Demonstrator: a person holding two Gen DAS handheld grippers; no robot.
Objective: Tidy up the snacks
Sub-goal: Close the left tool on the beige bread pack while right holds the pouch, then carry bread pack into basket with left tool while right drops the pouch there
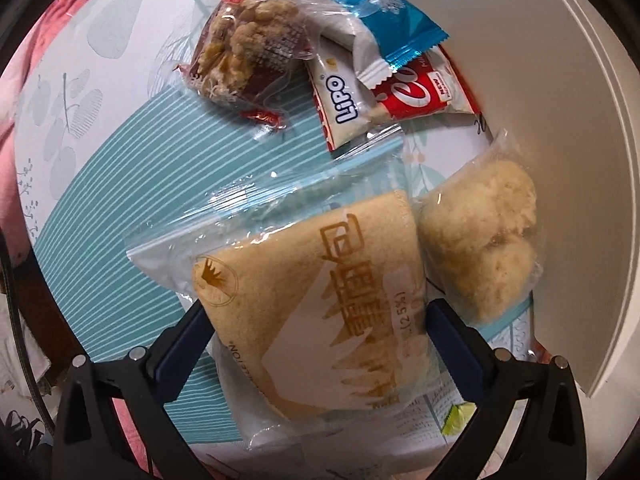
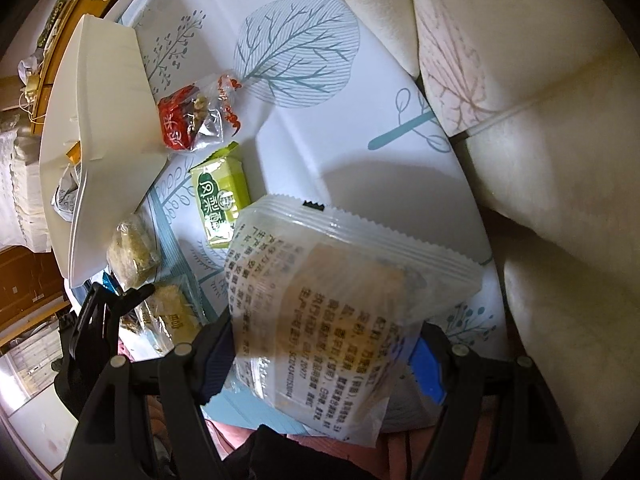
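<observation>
My left gripper (image 1: 316, 328) stands spread around the bread pack (image 1: 320, 304) lying on the worktop (image 1: 100, 200); whether the pads touch it, I can't quite tell. My right gripper (image 2: 328, 360) pinches a printed packet (image 2: 336, 300), lifted near the white tray (image 2: 104, 120).

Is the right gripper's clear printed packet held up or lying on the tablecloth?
Held up: the clear printed packet sits clamped in the right gripper, above the tablecloth.

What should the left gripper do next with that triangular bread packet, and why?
Probably close. The left gripper stands wide open with the triangular bread packet lying between its fingers on the tablecloth, not yet gripped. The right gripper already holds a printed packet.
</observation>
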